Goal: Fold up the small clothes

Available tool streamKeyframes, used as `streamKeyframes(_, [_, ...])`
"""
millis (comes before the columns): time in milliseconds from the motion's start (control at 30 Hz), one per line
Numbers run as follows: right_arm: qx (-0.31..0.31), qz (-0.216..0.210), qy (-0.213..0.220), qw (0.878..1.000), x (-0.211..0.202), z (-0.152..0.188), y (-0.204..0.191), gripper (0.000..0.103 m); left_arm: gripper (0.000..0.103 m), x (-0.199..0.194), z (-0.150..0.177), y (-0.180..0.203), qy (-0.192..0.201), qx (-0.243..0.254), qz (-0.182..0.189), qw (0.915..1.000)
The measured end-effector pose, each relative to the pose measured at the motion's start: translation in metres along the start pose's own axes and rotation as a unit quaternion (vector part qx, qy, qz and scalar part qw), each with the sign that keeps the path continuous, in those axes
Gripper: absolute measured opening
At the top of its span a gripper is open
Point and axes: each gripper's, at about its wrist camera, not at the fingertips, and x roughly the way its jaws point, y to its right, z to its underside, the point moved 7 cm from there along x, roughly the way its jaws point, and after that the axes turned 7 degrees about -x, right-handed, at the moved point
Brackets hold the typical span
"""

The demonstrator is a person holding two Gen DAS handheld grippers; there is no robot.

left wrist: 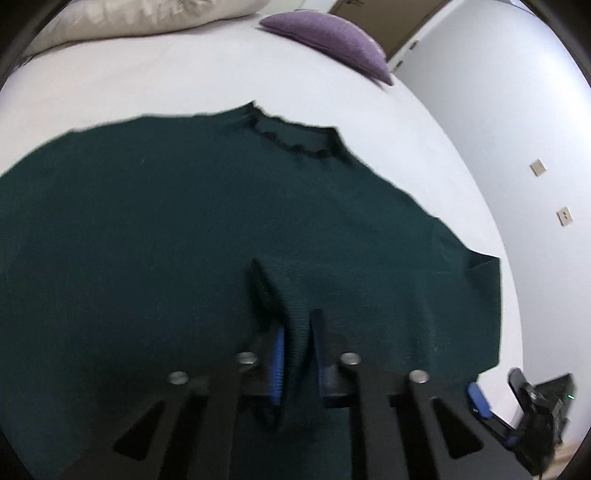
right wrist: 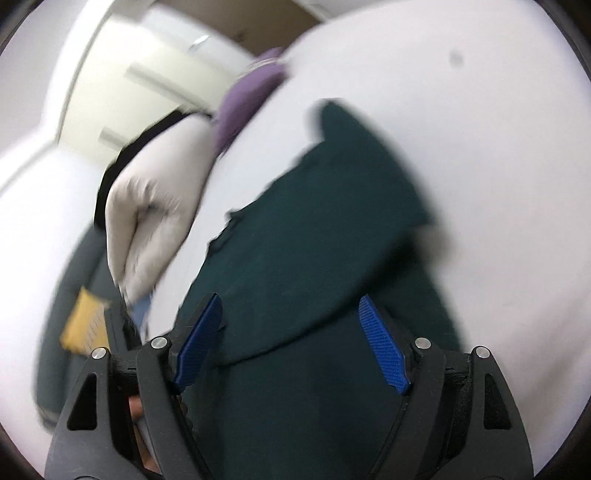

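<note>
A dark green sweater [left wrist: 184, 229] is spread flat on a white bed [left wrist: 147, 81], its neckline [left wrist: 295, 136] turned toward the pillows. In the left wrist view, the left gripper [left wrist: 297, 332] is seen with its jaws pressed nearly together on a raised ridge of the sweater's fabric, which is pinched between the blue pad [left wrist: 277, 365] and the opposite finger. A purple cushion [left wrist: 332, 40] and a cream pillow [left wrist: 140, 14] are seen at the far edge of the bed. The right gripper [left wrist: 517, 410] is visible at the lower right of that view, beside the sweater's hem.

In the right wrist view, heavily blurred, the right gripper [right wrist: 291, 325] is shown with its jaws spread wide. Nothing is pinched between the blue pads [right wrist: 384, 354]; the sweater [right wrist: 314, 240] lies beneath and between them, and contact with the cloth cannot be told.
</note>
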Motion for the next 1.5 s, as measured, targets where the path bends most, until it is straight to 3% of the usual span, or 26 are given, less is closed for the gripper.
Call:
streamKeyframes(67, [0.050,-0.031,0.002,0.998,0.001,0.000,0.023,0.076,0.012,-0.011,-0.009,0.003,0.018,0.006,0.006,0.9998])
streamKeyframes(300, [0.079,-0.054,0.012,0.995,0.019,-0.021,0.035,0.077,0.012,-0.062,-0.043,-0.021,0.119,-0.011,0.022,0.9926])
streamKeyframes(433, [0.115,-0.037,0.035,0.992,0.038,-0.041,0.049,0.074,0.012,-0.043,-0.055,-0.052,0.122,-0.021,-0.014,0.9922])
streamKeyframes(533, [0.141,-0.032,0.058,0.988,0.040,-0.053,0.065,0.065,0.012,-0.025,-0.045,-0.079,0.108,-0.044,-0.028,0.9928])
streamKeyframes(633, [0.125,0.001,0.078,0.989,0.033,-0.056,0.075,0.058,0.012,-0.019,-0.036,-0.086,0.108,-0.046,-0.020,0.9929])
streamKeyframes(700, [0.115,-0.003,0.064,0.991,0.030,-0.054,0.076,0.058,0.012,-0.021,-0.036,-0.084,0.111,-0.040,-0.019,0.9928])
streamKeyframes(867, [0.054,0.044,0.065,0.995,0.014,-0.072,0.066,0.061,0.012,-0.022,-0.035,-0.085,0.108,-0.036,-0.012,0.9934])
streamKeyframes(1067, [-0.059,0.116,0.012,0.991,0.066,-0.118,0.030,0.057,0.015,-0.020,-0.036,-0.088,0.108,-0.031,-0.002,0.9937])
streamKeyframes(1200, [-0.104,0.145,-0.041,0.983,0.112,-0.132,0.026,0.036,0.015,-0.018,-0.037,-0.089,0.112,-0.031,0.010,0.9932])
streamKeyframes(1267, [-0.122,0.170,-0.048,0.977,0.126,-0.139,0.028,0.009,0.015,-0.019,-0.037,-0.090,0.111,-0.031,0.012,0.9933])
streamKeyframes(1500, [-0.165,0.181,-0.014,0.969,0.119,-0.148,0.013,0.006,0.013,-0.026,-0.034,-0.088,0.123,-0.010,0.000,0.9923])
